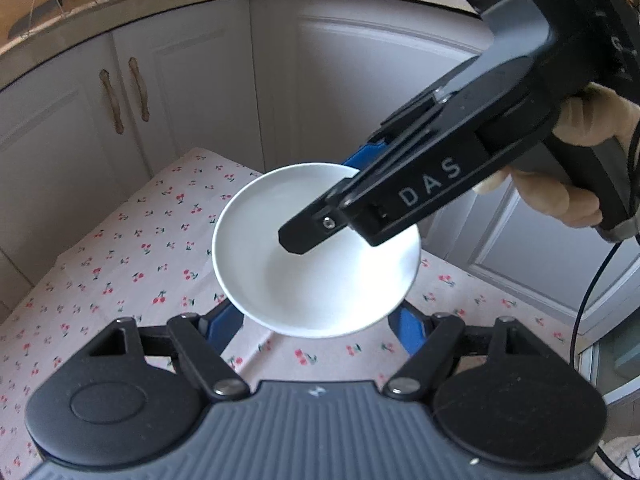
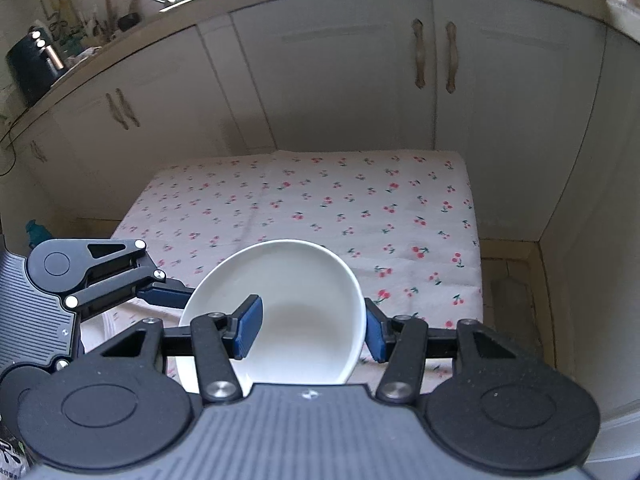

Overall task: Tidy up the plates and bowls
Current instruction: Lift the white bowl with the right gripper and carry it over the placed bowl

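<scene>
A white bowl [image 1: 304,276] is held above the cherry-print tablecloth [image 1: 120,264]. My right gripper [image 1: 320,224] comes in from the upper right, one finger inside the bowl and one blue pad outside its rim, shut on the rim. In the right wrist view the bowl [image 2: 296,320] sits between my right gripper's [image 2: 312,328] blue pads [image 2: 250,326], left pad inside, right pad outside. My left gripper [image 1: 316,328] is open beneath the bowl, its blue fingers [image 1: 224,328] spread to either side. It also shows in the right wrist view [image 2: 168,294] at the bowl's left.
The tablecloth-covered table [image 2: 320,200] stands against grey cabinet doors [image 2: 328,72] with handles. A countertop [image 2: 100,52] above holds a black appliance and kitchen clutter. Bare floor [image 2: 516,292] lies right of the table.
</scene>
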`<move>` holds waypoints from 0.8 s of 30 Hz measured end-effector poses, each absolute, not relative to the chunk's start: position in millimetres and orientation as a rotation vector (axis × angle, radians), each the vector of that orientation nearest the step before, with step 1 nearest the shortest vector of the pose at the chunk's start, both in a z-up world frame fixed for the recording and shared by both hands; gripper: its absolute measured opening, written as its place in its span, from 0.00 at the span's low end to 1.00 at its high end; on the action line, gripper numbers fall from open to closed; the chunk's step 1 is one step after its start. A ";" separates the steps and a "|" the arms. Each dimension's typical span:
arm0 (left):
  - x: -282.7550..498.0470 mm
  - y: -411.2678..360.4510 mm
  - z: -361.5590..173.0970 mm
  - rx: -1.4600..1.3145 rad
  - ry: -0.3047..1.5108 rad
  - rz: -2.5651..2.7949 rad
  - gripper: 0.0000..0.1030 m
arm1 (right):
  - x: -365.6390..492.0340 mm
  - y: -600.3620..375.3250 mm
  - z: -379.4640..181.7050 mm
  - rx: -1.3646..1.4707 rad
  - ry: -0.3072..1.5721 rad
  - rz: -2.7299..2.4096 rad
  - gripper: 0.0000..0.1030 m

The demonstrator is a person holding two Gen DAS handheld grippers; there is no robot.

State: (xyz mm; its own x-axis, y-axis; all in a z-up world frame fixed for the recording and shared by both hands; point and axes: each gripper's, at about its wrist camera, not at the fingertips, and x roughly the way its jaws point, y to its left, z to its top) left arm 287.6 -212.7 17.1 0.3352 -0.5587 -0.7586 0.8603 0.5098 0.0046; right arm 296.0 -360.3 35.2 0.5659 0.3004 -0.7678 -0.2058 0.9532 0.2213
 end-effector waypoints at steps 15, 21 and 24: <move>219.8 -166.5 29.6 0.416 0.795 -0.917 0.76 | 225.5 -310.9 52.9 0.069 0.924 0.361 0.57; 198.5 -150.3 26.6 0.413 0.794 -0.879 0.76 | 210.0 -292.6 50.1 0.055 0.933 0.387 0.57; 193.3 -141.9 24.4 0.401 0.798 -0.870 0.76 | 204.7 -285.6 47.9 0.056 0.936 0.402 0.57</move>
